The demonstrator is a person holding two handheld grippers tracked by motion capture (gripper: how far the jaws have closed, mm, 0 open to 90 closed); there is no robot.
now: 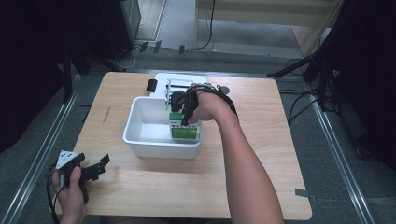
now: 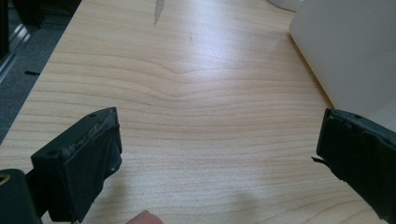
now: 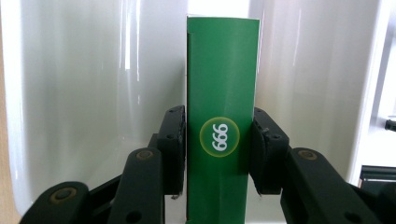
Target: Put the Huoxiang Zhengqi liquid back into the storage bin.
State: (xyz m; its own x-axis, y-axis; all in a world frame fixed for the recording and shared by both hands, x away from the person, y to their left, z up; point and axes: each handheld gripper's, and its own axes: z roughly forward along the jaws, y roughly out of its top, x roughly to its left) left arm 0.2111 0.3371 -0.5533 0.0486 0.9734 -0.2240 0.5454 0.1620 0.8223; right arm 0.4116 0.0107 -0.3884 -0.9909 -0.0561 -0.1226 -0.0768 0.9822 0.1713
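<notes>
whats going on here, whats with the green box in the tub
A person works at a wooden table with a gripper in each hand. The right gripper is shut on a green box, holding it inside the white tub near its right wall. The left gripper is open with nothing between its jaws, low over the table's near left corner, beside the tub and apart from it.

The high view looks steeply down on the table; both gripper views sit close, sharing the white bin.
</notes>
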